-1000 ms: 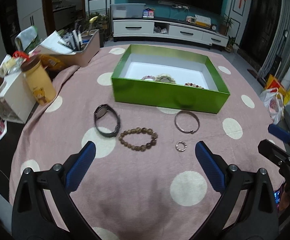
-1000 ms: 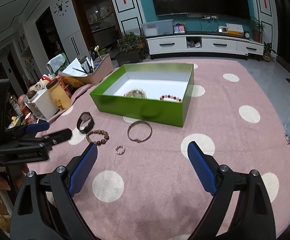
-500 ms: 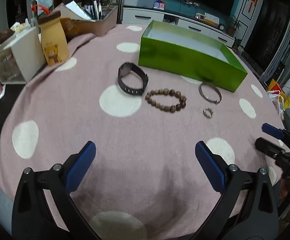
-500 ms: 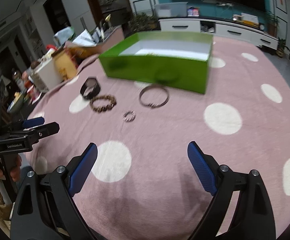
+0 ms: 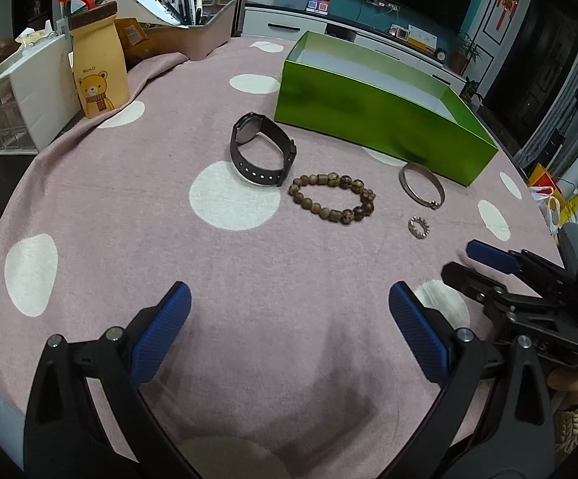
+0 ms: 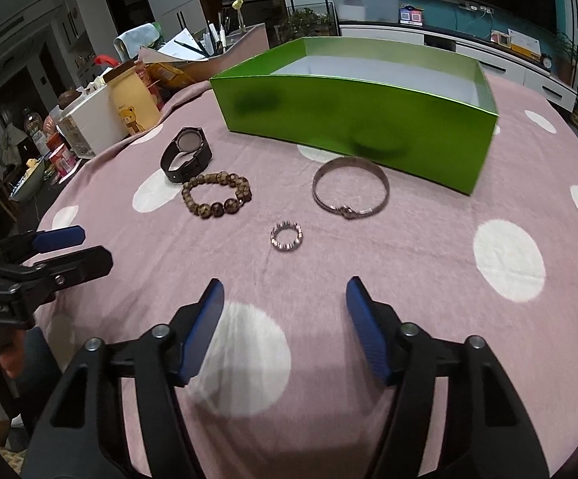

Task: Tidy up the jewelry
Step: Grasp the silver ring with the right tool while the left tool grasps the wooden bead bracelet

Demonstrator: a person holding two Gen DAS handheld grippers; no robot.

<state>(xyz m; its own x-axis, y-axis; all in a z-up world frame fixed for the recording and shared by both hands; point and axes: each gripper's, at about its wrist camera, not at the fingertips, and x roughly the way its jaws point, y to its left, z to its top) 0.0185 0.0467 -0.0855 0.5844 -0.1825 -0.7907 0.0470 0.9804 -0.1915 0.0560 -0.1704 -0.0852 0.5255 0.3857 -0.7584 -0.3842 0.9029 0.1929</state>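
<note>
On the pink dotted cloth lie a black watch (image 5: 262,153) (image 6: 187,153), a brown bead bracelet (image 5: 332,197) (image 6: 216,193), a silver bangle (image 5: 421,185) (image 6: 350,187) and a small beaded ring (image 5: 419,226) (image 6: 286,236). Behind them stands an open green box (image 5: 377,119) (image 6: 353,123); its floor is hidden from here. My left gripper (image 5: 289,311) is open over bare cloth, well short of the jewelry. My right gripper (image 6: 285,303) hovers just in front of the ring, its jaws closing with nothing between them. Each gripper shows in the other's view (image 5: 488,257) (image 6: 55,239).
At the table's left edge stand a yellow bear-print bag (image 5: 98,66), a white drawer unit (image 5: 21,99) and a tray of pens and papers (image 5: 193,28). A hand and knit sleeve (image 5: 576,411) hold the right gripper. A TV cabinet (image 6: 468,44) lies beyond.
Both grippers have sunk toward the cloth and the jewelry looks nearer. The right gripper's jaws have narrowed and now point at the small ring. The left jaws stay wide.
</note>
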